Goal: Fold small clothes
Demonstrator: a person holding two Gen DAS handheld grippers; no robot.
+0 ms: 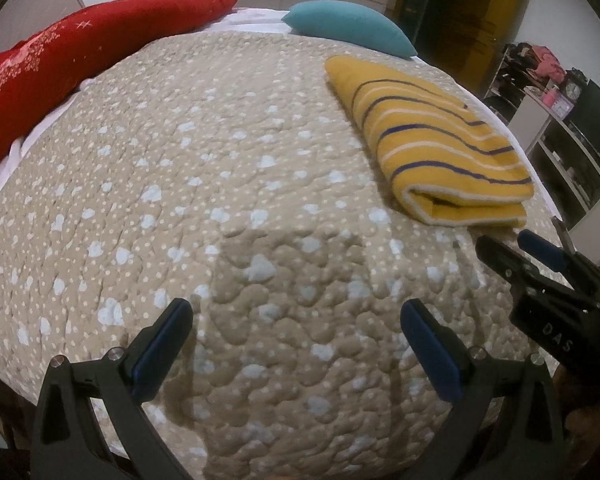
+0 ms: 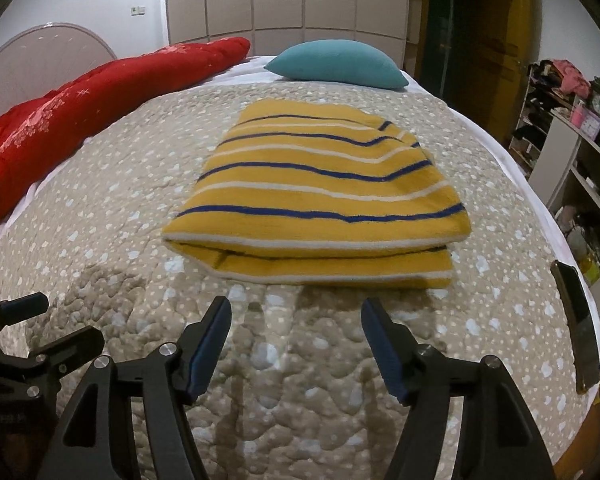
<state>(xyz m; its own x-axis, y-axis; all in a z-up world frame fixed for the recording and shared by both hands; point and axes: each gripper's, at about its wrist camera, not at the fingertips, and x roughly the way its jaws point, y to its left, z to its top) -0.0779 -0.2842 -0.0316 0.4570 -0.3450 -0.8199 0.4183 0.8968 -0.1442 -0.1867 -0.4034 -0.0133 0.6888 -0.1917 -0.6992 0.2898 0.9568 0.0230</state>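
1. A yellow garment (image 2: 320, 196) with thin blue and white stripes lies folded on a bed, on a beige quilt (image 2: 140, 208). It sits in front of the right gripper (image 2: 296, 344) and well ahead and to the right of the left gripper (image 1: 296, 344).
2. Both sets of jaws stand wide open and hold nothing; only bare quilt shows between their blue pads. Neither touches the garment.
3. Judging by its layered near edge, the fold looks finished or nearly so.
4. Risk: the top layer sits slightly askew over the lower one. A jaw brushing the near edge could drag that layer and undo the fold.
5. Risk: the quilt is soft and puckered. A low grasp could pinch quilt along with cloth and pull both up.
6. Risk: a dark phone-like slab (image 2: 576, 328) lies at the bed's right edge, near the right gripper. A sweep that way could knock it off.
7. Textures: the garment looks thick and fleecy, like terry or knit, with rounded, bulky fold edges. It would likely spring open if not pressed flat.
8. The quilt is bumpy, stitched, dotted white with pale blue patches.
9. Behind lie a long red bedding roll (image 2: 80, 108) and a smooth teal pillow (image 2: 336, 64).
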